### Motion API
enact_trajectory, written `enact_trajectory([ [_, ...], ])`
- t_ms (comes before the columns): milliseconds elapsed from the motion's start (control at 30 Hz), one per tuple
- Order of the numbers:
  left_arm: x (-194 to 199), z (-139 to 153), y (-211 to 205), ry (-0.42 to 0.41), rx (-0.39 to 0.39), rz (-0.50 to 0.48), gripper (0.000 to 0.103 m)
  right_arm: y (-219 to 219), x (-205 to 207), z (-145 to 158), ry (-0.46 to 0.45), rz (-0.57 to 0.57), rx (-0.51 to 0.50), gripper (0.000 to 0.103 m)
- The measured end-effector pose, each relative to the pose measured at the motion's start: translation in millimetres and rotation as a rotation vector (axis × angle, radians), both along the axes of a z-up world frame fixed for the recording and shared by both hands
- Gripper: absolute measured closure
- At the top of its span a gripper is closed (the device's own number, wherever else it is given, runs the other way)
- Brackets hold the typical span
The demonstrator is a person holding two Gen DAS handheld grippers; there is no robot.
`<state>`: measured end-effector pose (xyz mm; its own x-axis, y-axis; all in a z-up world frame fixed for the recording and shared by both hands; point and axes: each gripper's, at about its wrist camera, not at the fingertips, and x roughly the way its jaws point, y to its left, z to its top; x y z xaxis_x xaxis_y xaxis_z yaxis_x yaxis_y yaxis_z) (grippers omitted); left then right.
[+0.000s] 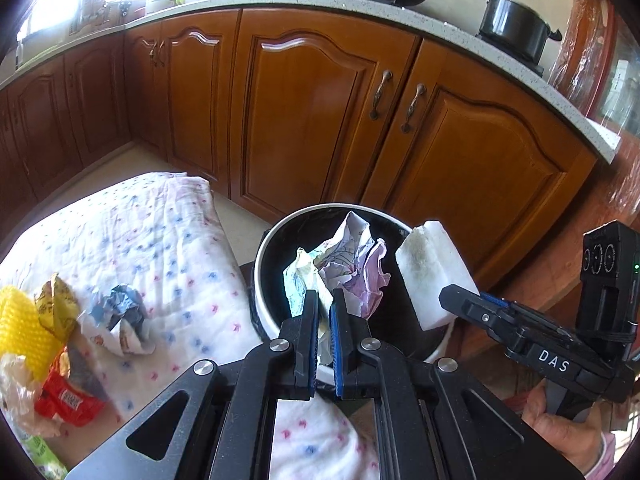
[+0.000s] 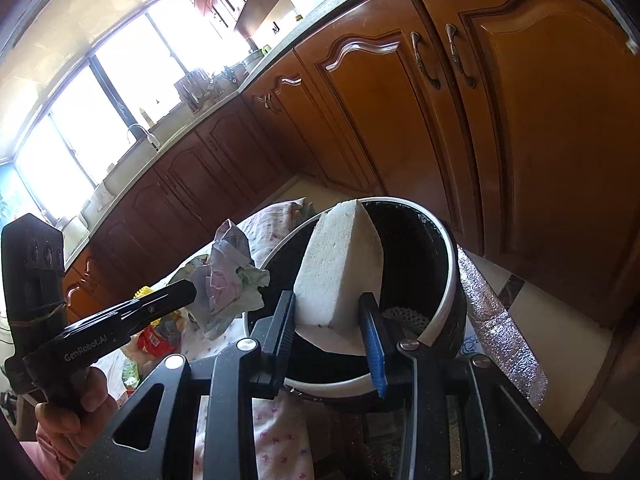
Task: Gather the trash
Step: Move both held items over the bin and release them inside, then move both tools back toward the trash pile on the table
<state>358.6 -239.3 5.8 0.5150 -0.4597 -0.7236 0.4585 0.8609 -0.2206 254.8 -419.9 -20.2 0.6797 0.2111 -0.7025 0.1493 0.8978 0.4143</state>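
Setting: a kitchen with brown wooden cabinet doors (image 1: 312, 120) under a pale countertop (image 1: 400, 16).
Trash bin: a round bin (image 1: 264, 248) with a white rim and black inside stands on the floor beside a surface covered by a white patterned cloth (image 1: 160, 248).
Left gripper: the left gripper (image 1: 325, 300) has its jaws pressed nearly together, pinching a wad of crumpled paper (image 1: 348, 264) above the bin's opening.
Right gripper: the right gripper (image 2: 328, 308) pinches a white foam block (image 2: 340, 264) between its pads, held tilted over the bin.
Inside the bin: something white and net-like (image 2: 400, 316) lies at the bottom.
Left on the cloth: a blue crumpled paper (image 1: 120, 304), a yellow foam net (image 1: 20, 328), a red wrapper (image 1: 68, 400) and clear plastic (image 1: 16, 392), all well apart from the bin.
Hands: a hand (image 1: 568, 424) grips each gripper's handle.
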Motion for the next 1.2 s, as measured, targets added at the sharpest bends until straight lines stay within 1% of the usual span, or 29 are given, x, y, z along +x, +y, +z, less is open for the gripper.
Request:
enact_trajectory([
  [133,13.7,-6.9,-14.8,0.017,0.024,-0.008,0.099,-4.1,9.5,-6.3,0.026,0.004,-0.008,0.070],
  [200,18.6,-9.1,-19.4,0.023,0.028,-0.010,0.098,-7.2,13.5,-8.7,0.035,0.001,-0.004,0.066],
  [267,22.5,-10.6,-24.6,0.025,0.034,-0.014,0.098,-10.7,16.3,-11.3,0.042,-0.007,0.003,0.066],
  [300,23.2,-10.7,-26.0,0.022,0.040,-0.017,0.097,-12.2,17.7,-11.9,0.043,-0.009,0.006,0.065],
  [333,24.4,-11.4,-28.5,0.019,0.046,-0.017,0.093,-14.0,18.5,-12.3,0.042,-0.010,0.008,0.065],
  [400,25.1,-12.6,-31.6,0.013,0.046,-0.013,0.073,-16.9,20.8,-12.8,0.043,-0.013,0.014,0.061],
  [433,24.3,-12.7,-32.3,0.006,0.044,-0.009,0.068,-17.4,21.0,-12.7,0.043,-0.015,0.017,0.060],
  [467,22.8,-13.1,-32.6,0.000,0.042,-0.007,0.062,-18.2,19.8,-12.3,0.041,-0.018,0.020,0.056],
  [500,22.2,-13.5,-32.3,-0.004,0.040,-0.004,0.062,-19.0,18.8,-11.6,0.036,-0.021,0.026,0.051],
  [533,21.0,-13.7,-31.4,-0.006,0.039,-0.001,0.062,-20.3,17.6,-11.0,0.030,-0.025,0.028,0.043],
  [567,19.5,-13.8,-29.7,-0.006,0.035,0.004,0.062,-20.7,15.6,-9.8,0.023,-0.028,0.028,0.041],
  [633,14.4,-15.4,-20.9,-0.004,0.024,0.017,0.061,-21.8,11.4,-7.4,0.014,-0.033,0.032,0.041],
  [700,8.4,-17.0,-11.1,0.003,0.009,0.033,0.058,-21.7,6.4,-5.2,0.003,-0.038,0.042,0.033],
  [733,5.0,-17.6,-6.2,0.006,0.004,0.042,0.056,-20.4,3.2,-3.3,-0.006,-0.040,0.043,0.026],
  [767,1.6,-18.3,-1.5,0.008,-0.001,0.053,0.054,-18.8,0.5,-1.4,-0.014,-0.041,0.041,0.021],
  [867,-12.4,-20.5,13.3,0.011,-0.019,0.081,0.052,-10.4,-8.9,3.4,-0.039,-0.040,0.039,0.019],
  [933,-23.7,-20.1,23.7,0.011,-0.024,0.102,0.049,-3.6,-14.0,6.2,-0.054,-0.037,0.039,0.016],
  [1000,-35.8,-18.9,34.6,0.006,-0.035,0.119,0.044,5.7,-20.7,8.7,-0.068,-0.033,0.037,0.015],
  [1100,-53.8,-17.1,52.1,-0.013,-0.036,0.140,0.044,20.6,-29.5,10.4,-0.088,-0.023,0.046,0.014],
  [1200,-71.9,-16.4,69.3,-0.021,-0.039,0.163,0.043,38.5,-38.3,11.3,-0.101,-0.004,0.033,0.013],
])
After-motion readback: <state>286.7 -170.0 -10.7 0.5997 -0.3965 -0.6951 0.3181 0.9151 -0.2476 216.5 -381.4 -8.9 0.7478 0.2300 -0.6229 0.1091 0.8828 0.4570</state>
